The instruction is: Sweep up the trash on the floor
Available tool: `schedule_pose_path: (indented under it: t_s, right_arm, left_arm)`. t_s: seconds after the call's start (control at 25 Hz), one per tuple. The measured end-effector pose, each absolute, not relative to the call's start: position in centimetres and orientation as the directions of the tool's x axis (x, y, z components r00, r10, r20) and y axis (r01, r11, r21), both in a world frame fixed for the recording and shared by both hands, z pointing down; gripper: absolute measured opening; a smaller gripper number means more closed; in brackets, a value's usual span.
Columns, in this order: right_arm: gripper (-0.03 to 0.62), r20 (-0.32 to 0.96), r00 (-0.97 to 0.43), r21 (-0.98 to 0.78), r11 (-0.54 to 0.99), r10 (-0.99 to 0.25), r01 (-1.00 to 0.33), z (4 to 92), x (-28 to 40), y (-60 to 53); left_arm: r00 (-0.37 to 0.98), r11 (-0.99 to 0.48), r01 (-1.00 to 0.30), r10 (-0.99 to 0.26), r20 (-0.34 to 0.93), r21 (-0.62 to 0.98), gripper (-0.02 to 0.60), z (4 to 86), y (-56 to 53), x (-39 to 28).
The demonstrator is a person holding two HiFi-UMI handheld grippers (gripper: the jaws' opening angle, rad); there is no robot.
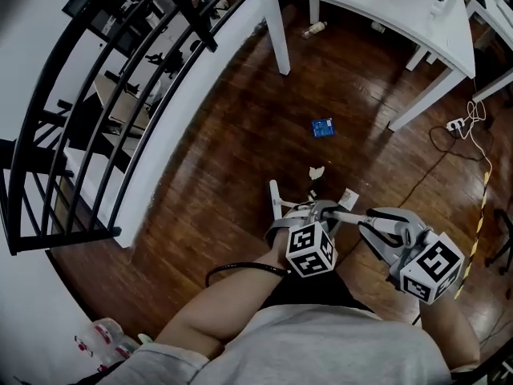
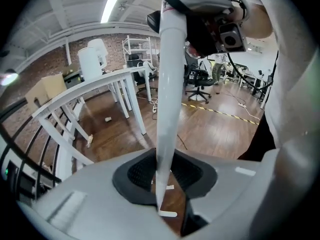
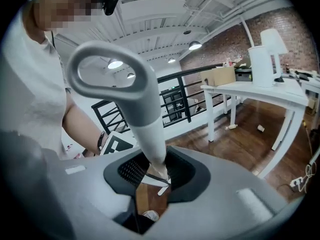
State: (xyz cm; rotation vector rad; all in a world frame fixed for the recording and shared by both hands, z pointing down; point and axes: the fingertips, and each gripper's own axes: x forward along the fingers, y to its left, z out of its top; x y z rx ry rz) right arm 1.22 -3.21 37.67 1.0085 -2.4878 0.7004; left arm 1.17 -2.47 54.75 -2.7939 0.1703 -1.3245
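Observation:
Trash lies on the dark wooden floor: a blue packet (image 1: 322,127), a crumpled white scrap (image 1: 317,172) and a small white piece (image 1: 348,197). My left gripper (image 1: 319,212) (image 2: 165,186) is shut on a long white pole (image 2: 169,84) that rises straight up between its jaws. Beside it, my right gripper (image 1: 367,220) (image 3: 155,176) is shut on a grey-white handle with a loop end (image 3: 125,84). Both grippers hang close together just short of the white scraps. A white part (image 1: 276,200) juts out to the left of the left gripper; the tools' lower ends are hidden.
A white table (image 1: 401,10) stands at the back right, with a leg (image 1: 280,42) and a plastic bottle (image 1: 314,29) under it. A black railing (image 1: 104,95) runs along the left. A power strip with cable (image 1: 457,124) and striped tape (image 1: 481,207) lie at the right.

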Motion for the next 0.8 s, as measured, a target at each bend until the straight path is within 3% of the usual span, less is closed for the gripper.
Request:
schedule_pose_path:
  t_s: [0.36, 0.8]
  right_arm:
    - [0.106, 0.493, -0.778, -0.326, 0.747, -0.390, -0.580, 38.9, -3.2, -3.5]
    - [0.106, 0.521, -0.811, -0.313, 0.825, -0.266, -0.471, 41.2, 5.4, -3.4]
  left_arm:
    - [0.590, -0.959, -0.280, -0.204, 0.781, -0.039, 0.086, 56.0, -2.0, -2.8]
    - [0.539, -0.892, -0.450, -0.315, 0.781, -0.049, 0.086, 58.0, -2.8, 5.4]
